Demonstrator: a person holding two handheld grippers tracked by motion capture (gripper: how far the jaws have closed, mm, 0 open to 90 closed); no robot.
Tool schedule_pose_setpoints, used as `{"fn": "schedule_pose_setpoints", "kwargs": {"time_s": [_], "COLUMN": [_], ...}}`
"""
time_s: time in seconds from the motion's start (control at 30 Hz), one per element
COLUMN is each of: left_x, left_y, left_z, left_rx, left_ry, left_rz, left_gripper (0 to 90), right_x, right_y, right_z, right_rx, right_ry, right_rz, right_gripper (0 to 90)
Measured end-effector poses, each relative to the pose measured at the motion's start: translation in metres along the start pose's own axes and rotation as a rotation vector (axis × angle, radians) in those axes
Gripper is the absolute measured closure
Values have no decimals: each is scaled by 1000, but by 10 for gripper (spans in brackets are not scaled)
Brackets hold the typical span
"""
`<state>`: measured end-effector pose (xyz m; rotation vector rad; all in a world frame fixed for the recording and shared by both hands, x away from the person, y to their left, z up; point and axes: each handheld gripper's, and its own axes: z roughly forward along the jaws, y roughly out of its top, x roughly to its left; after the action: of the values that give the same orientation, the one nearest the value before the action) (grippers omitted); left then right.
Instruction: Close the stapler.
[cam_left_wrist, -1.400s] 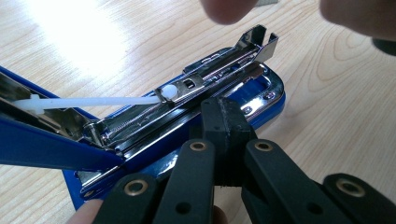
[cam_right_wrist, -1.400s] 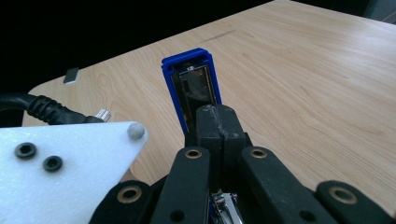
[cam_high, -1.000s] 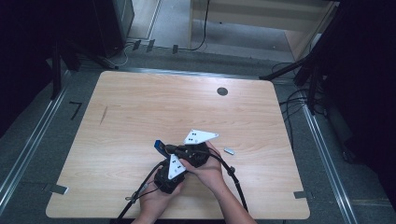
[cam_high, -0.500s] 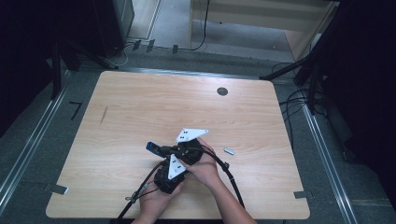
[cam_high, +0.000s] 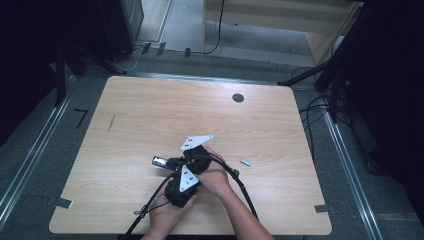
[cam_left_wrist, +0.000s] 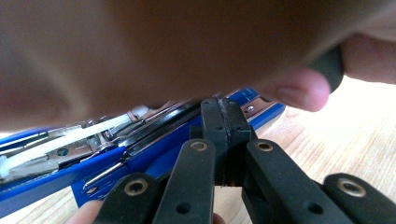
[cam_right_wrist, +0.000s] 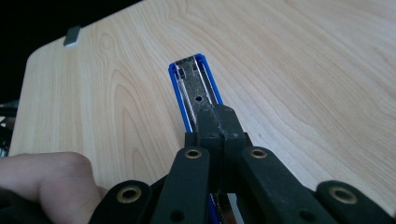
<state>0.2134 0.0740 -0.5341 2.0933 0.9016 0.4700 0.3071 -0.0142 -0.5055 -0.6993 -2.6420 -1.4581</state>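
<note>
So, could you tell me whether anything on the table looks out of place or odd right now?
The blue stapler is opened up, its metal staple channel exposed, gripped between both grippers. A small grey piece, maybe a strip of staples, lies loose on the table to their right. Nothing looks spilled or damaged.

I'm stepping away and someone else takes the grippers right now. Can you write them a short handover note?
Left gripper: jaws closed against the side of the blue stapler; whether they actually pinch it cannot be told.
Right gripper: jaws together over the stapler's open metal channel.
Stapler sits near the front middle of the table, between both hands, opened up.
A small grey strip, possibly staples, lies on the table to the right.
Done: stapler opened. Probably left: load the strip, close the stapler.
</note>
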Motion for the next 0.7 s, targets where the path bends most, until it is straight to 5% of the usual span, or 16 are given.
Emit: {"fn": "schedule_pose_setpoints", "kwargs": {"time_s": [0.33,0.7], "left_x": [0,0], "left_y": [0,0], "left_z": [0,-1], "left_rx": [3,0], "left_ry": [0,1], "left_rz": [0,-1], "left_gripper": [900,900], "right_x": [-2,2], "right_y": [2,4], "right_z": [8,2], "right_rx": [57,16], "right_ry": [-1,-14], "right_rz": [14,-6], "right_gripper": [900,900]}}
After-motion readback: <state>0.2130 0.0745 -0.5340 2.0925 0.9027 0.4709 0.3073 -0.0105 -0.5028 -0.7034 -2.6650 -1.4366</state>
